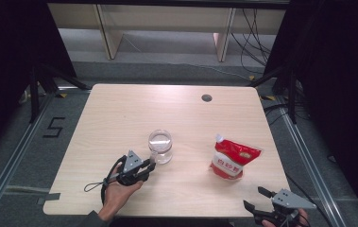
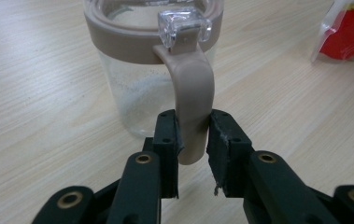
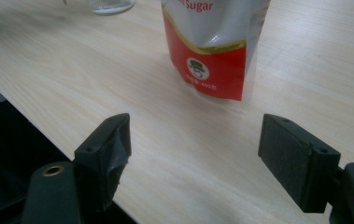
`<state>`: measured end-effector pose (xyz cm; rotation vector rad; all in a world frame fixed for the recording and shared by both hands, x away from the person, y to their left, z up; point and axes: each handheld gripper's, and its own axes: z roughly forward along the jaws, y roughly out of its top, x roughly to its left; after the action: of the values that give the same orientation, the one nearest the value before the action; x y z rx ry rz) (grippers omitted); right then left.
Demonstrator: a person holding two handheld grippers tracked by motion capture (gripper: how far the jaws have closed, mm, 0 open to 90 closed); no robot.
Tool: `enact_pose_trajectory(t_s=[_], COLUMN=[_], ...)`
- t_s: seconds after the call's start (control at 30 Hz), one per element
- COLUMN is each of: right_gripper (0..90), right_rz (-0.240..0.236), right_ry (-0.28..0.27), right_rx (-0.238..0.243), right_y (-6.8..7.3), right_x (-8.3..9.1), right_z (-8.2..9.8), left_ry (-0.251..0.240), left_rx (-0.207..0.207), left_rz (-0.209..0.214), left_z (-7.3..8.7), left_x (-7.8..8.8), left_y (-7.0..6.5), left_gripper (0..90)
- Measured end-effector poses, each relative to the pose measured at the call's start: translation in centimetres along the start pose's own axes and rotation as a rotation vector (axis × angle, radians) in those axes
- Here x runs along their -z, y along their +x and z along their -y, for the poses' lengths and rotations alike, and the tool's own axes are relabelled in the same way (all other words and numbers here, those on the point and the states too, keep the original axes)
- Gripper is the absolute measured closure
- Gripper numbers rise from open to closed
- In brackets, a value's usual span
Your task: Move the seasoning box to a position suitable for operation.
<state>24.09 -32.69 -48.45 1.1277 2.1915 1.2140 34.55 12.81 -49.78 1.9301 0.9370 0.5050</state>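
A clear glass jar [image 1: 160, 146] with a beige rim stands near the middle of the table. In the left gripper view the jar [image 2: 132, 93] has a beige strap handle [image 2: 193, 88] hanging down its side under a clear lid tab. My left gripper [image 1: 150, 166] [image 2: 193, 126] is shut on that handle, one pad against each side. A red and white sugar pouch [image 1: 233, 158] [image 3: 212, 46] stands upright to the right of the jar. My right gripper [image 1: 254, 197] [image 3: 195, 135] hovers open at the table's front right edge, short of the pouch, with nothing between its jaws.
The light wooden table [image 1: 120, 109] has a small dark round hole [image 1: 207, 98] near its far edge. The jar's base [image 3: 111, 5] shows at the top of the right gripper view. Dark floor and metal rails surround the table.
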Motion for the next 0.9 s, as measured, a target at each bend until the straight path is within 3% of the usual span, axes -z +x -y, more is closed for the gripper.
enact_pose_trajectory(t_s=[0.2,0.27,0.3,0.4,0.5,0.57,0.6,0.7,0.87,0.9], right_gripper=[26.2,26.2,26.1,26.2,26.2,26.2,26.2,26.2,26.2,26.2], right_rz=[-0.001,-0.001,-0.001,-0.001,-0.002,-0.001,-0.006,-0.005,-0.006,-0.013], right_ry=[-0.006,0.006,0.001,-0.003,-0.005,-0.003,0.012,-0.007,-0.005,0.016], right_rx=[0.001,-0.028,0.003,0.004,0.012,0.011,-0.031,0.014,0.02,-0.034], right_y=[0.0,0.2,0.0,0.0,0.0,0.0,0.3,0.0,0.0,0.4], right_x=[0.0,0.1,0.0,0.0,-0.1,-0.1,0.0,-0.1,-0.1,0.0], right_z=[0.0,0.0,0.0,0.0,0.0,0.0,0.0,0.0,0.0,0.0], left_ry=[-0.016,-0.029,-0.04,-0.038,-0.046,-0.052,-0.048,-0.048,-0.031,-0.03], left_rx=[0.02,0.021,0.006,-0.024,-0.002,-0.032,-0.017,-0.005,-0.018,-0.019], left_rz=[-0.042,-0.052,-0.054,-0.063,-0.054,-0.044,-0.04,-0.031,-0.011,-0.003], left_z=[0.2,0.0,-0.3,-0.8,-0.9,-1.2,-1.2,-1.1,-1.2,-1.2], left_x=[0.4,0.5,0.4,0.2,-0.1,-0.2,-0.2,-0.1,0.2,0.2], left_y=[0.9,1.0,0.9,1.0,0.9,0.7,0.7,0.9,1.4,1.5], left_gripper=[66.2,61.7,60.9,60.2,66.1,71.5,71.7,72.2,72.5,72.4])
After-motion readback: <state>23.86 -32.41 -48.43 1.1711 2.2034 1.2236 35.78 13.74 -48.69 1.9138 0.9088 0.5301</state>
